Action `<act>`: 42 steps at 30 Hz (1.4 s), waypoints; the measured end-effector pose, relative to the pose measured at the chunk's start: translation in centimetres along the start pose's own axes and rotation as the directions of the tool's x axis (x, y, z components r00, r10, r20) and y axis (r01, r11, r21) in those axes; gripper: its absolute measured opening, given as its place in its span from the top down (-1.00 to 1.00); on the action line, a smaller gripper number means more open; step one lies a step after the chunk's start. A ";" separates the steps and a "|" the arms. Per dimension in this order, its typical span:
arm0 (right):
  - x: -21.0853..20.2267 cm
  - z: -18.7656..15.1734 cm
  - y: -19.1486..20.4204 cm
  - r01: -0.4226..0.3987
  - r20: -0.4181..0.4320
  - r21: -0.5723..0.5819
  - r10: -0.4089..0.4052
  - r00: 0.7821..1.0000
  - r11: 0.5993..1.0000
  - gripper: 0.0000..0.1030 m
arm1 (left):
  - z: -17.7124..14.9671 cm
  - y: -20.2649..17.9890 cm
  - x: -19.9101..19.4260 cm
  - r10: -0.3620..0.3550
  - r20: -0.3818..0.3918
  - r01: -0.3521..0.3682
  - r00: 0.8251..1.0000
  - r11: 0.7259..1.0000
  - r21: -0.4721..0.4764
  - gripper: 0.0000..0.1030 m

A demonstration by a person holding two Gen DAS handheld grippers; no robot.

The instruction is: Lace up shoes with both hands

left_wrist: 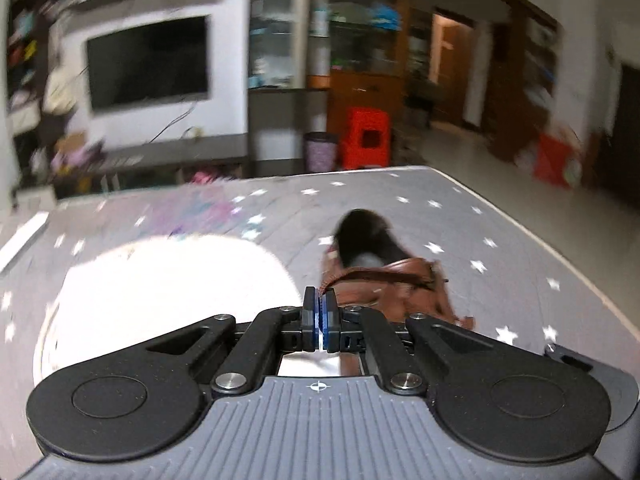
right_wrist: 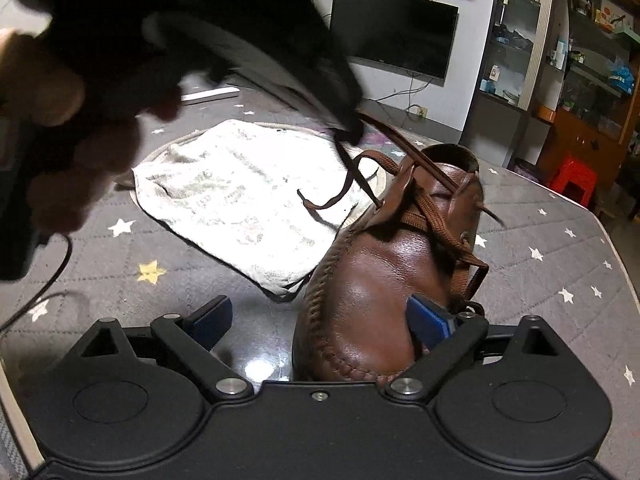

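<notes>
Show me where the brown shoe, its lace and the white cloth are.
brown shoe point(right_wrist: 372, 292): right wrist view, on the glossy toe leather.
lace point(right_wrist: 436, 216): right wrist view, on a strand crossing the tongue.
white cloth point(right_wrist: 240, 196): right wrist view, on its middle.

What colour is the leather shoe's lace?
Brown, matching the glossy brown leather shoe; its flat lace shows best in the right wrist view.

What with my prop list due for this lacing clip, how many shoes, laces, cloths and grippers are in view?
Shoes: 1, the brown shoe
Laces: 1, the brown lace
Cloths: 1, the white cloth
Grippers: 2, the left gripper and the right gripper
Total: 5
</notes>
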State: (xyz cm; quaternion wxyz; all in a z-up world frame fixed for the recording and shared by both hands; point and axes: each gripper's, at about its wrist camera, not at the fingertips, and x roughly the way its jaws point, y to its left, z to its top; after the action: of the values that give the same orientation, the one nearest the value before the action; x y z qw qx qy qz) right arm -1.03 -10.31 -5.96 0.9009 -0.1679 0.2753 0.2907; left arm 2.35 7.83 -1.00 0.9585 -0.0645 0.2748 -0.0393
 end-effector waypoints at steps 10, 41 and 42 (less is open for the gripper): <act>-1.2 0.7 -1.5 -0.022 0.036 0.055 0.020 0.999 0.998 -0.41 | 0.1 5.2 0.1 -0.046 -0.116 0.026 0.992 0.985 -0.169 0.82; 0.4 5.4 -5.6 0.028 0.046 -0.312 -0.014 0.999 0.950 0.65 | 3.8 5.8 1.3 0.150 -0.089 -0.135 0.985 0.978 0.158 -0.44; 0.4 5.4 -5.5 0.029 0.044 -0.321 -0.015 0.999 0.947 0.65 | 3.7 5.7 1.3 0.146 -0.092 -0.130 0.985 0.978 0.163 -0.45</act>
State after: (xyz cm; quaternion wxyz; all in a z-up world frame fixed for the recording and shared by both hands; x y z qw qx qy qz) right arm 4.72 -11.89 -1.13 0.8701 -0.3094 0.2039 0.3250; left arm 5.66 13.71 0.63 0.9456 0.0325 0.3238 0.0025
